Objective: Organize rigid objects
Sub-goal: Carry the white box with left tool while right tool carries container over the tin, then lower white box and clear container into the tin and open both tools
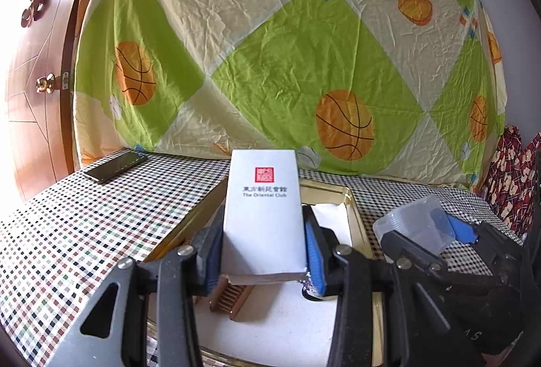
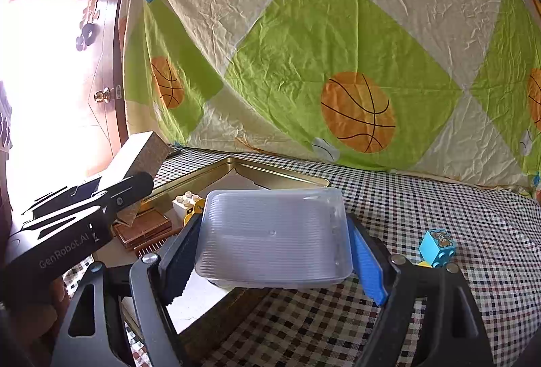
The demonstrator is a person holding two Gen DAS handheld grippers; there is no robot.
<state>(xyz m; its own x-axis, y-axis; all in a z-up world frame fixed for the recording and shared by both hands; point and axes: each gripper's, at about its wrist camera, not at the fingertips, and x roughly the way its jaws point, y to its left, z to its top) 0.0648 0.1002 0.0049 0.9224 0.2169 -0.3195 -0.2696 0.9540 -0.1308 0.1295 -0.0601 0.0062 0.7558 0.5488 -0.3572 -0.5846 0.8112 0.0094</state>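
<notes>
Left gripper tilted slightly downward, clamped on white box above gold tray. Right gripper likewise angled down, jaws wide, gripping clear plastic container over checkered tablecloth beside tray.

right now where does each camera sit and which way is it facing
Left wrist: on the left tongs, looking forward and slightly down at the white box they clamp, above the gold tray; the right tongs show at right.
Right wrist: on the right tongs, looking forward over the clear plastic container they clamp; the left tongs show at left.
Shared: tray, both held items, checked tablecloth, basketball sheet.
</notes>
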